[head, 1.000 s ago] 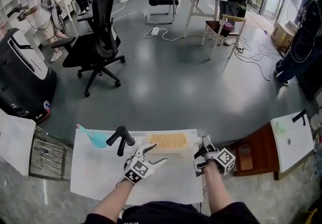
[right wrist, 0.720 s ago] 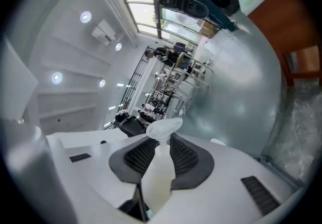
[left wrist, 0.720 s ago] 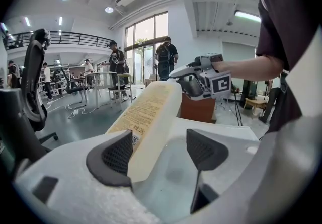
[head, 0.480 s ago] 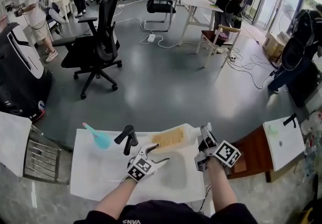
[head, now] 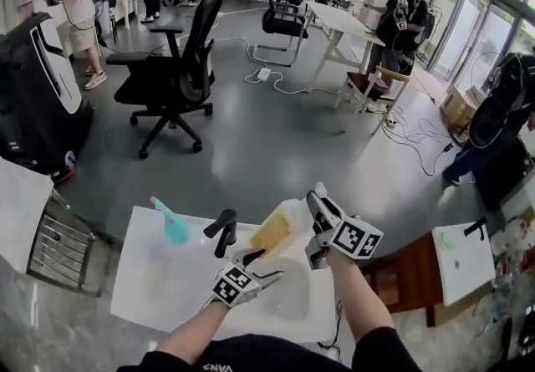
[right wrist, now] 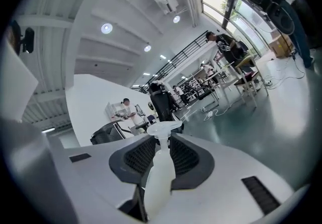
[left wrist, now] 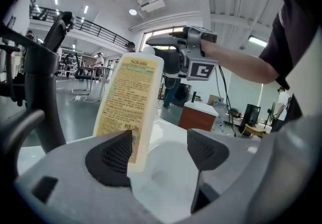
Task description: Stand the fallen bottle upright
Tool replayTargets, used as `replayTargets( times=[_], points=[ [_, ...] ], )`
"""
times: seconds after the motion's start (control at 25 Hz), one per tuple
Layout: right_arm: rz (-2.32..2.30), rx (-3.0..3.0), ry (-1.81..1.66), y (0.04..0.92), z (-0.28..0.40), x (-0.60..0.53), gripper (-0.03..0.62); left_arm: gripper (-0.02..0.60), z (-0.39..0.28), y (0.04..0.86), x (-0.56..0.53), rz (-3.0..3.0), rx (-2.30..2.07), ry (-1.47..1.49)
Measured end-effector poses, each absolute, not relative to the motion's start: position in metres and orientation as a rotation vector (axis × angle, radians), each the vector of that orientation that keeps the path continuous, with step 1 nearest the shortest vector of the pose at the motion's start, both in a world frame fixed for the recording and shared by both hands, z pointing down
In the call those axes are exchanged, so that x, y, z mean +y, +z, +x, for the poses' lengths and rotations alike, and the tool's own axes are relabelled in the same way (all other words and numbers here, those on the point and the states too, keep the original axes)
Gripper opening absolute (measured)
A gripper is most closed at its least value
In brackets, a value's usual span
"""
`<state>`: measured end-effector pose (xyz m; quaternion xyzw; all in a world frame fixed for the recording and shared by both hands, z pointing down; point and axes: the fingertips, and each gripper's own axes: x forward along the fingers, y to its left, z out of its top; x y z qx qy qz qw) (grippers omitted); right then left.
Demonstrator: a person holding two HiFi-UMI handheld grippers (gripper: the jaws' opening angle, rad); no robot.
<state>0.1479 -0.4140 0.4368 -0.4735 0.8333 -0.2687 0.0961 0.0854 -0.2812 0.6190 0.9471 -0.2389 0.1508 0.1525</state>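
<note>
Tilting underway: yellow-labelled pale plastic bottle is pinched at the neck by right gripper above white table; left gripper is spread wide, gripping nothing. Base needs planting next.

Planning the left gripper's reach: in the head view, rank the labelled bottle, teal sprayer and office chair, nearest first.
1. Labelled bottle, just ahead of the left gripper.
2. Teal sprayer, farther off, left.
3. Office chair, far beyond, left.

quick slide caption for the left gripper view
Right gripper holds the yellow-labelled bottle tilted by its neck, framed by the open left gripper.
</note>
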Motion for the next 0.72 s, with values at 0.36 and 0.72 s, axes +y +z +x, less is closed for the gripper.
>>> replayTargets(
  times=[0.36,0.72],
  points=[
    [-1.153,2.814,-0.561,0.418,0.071,-0.41,0.097,0.339,0.097,0.626,-0.295,2.62,-0.729,0.328],
    [-0.91,2.957,-0.344,0.418,0.049,-0.375,0.101,0.339,0.096,0.641,-0.297,2.579,-0.703,0.362]
  ],
)
